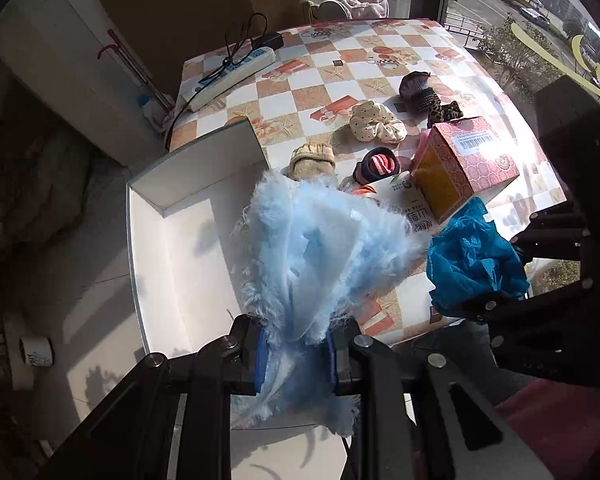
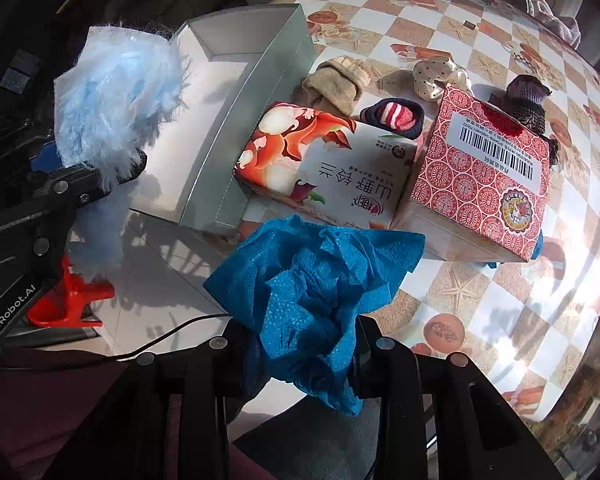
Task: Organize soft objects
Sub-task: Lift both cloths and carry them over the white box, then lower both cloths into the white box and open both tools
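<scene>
My left gripper (image 1: 296,354) is shut on a fluffy light-blue cloth (image 1: 320,248), held above the near edge of an open white box (image 1: 180,240). My right gripper (image 2: 304,348) is shut on a crumpled blue cloth (image 2: 312,280), held over the table's near edge in front of the boxes. The blue cloth also shows in the left wrist view (image 1: 476,260), and the fluffy cloth in the right wrist view (image 2: 112,96). On the table lie a beige sock roll (image 1: 312,160), a striped sock roll (image 1: 378,164), a polka-dot scrunchie (image 1: 376,122) and dark scrunchies (image 1: 424,92).
A floral tissue box (image 2: 324,168) and a red patterned box (image 2: 484,172) stand on the checkered table (image 2: 480,300) beside the white box (image 2: 236,80). A power strip (image 1: 232,74) lies at the far left. A red clamp (image 2: 72,300) is below the table edge.
</scene>
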Motion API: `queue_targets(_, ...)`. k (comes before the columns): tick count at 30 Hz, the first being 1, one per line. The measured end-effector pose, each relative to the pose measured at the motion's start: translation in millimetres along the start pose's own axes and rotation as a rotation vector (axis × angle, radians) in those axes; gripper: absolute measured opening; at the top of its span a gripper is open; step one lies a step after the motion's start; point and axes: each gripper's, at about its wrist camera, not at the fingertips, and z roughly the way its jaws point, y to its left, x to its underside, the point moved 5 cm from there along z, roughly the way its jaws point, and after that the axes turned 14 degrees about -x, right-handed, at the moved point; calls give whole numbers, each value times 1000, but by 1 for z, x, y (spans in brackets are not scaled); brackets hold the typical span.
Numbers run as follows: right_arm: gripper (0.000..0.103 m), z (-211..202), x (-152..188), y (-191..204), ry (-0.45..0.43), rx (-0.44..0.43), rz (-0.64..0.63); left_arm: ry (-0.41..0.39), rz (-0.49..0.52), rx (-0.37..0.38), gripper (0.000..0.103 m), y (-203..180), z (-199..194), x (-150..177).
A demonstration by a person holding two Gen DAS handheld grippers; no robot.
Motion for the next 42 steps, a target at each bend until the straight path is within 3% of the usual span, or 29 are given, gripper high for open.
queue_targets(5,35,12,-46,42,-10,-7,-73,39,-130,-30,24,58,13,24)
queue_targets(9,35,18,-78,71,-16,-36,-101,87,-188,-34,24,81,24,43)
queue_targets(16,35,32,-111,104,37,-29,-170,155,-343,-16,24,95,34,58)
queue_targets(22,35,33,-114,109,74,-14,-241,213,-465,-23,24,95,34,65)
queue_targets(30,35,41,-103,102,143,-21,-277,240,-474,-31,24,83,34,58)
queue_targets(42,35,37,-109,99,136,-29,-285,245,-465,-42,24,82,37,49)
